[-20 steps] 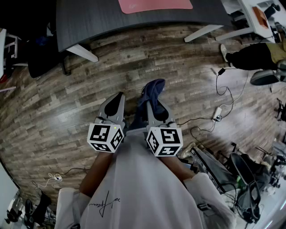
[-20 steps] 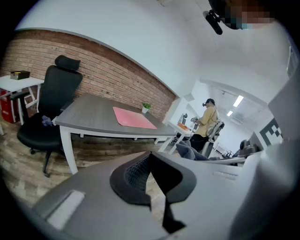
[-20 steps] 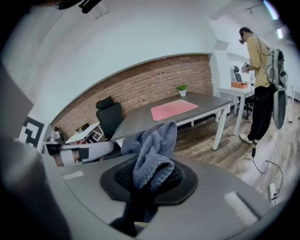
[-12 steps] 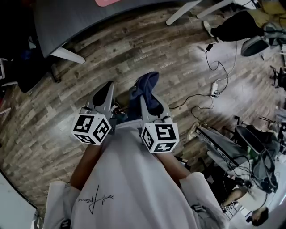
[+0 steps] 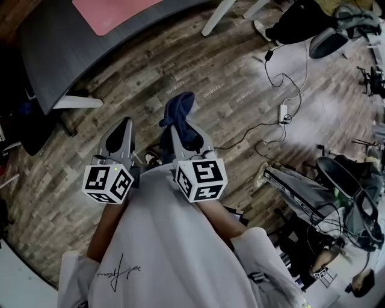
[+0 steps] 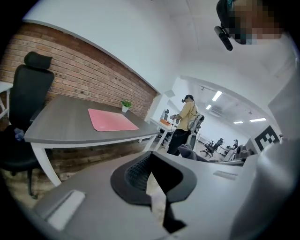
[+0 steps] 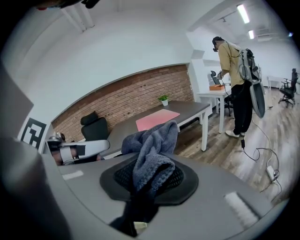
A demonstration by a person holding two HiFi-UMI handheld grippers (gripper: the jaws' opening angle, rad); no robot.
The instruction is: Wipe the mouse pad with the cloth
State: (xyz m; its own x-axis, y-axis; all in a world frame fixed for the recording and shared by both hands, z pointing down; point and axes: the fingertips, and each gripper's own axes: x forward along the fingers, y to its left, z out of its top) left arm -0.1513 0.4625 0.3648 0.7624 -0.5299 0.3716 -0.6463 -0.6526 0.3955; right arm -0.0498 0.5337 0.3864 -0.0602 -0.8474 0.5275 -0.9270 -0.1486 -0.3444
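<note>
Clenching: right hand-held gripper (image 5: 180,127), jaws clamped on the blue cloth (image 5: 178,108), mid-frame over the wood floor (image 5: 240,90).
Left hand-held gripper (image 5: 120,129): jaws together, empty.
Mouse pad (image 5: 111,13): pink, on the grey bench (image 5: 54,54), upper left, well apart from the cloth.

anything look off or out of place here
Nothing spilled or damaged. Only oddity: a power strip and cables sprawl loose across the floor. The cloth sits bunched in the right hand-held gripper.
</note>
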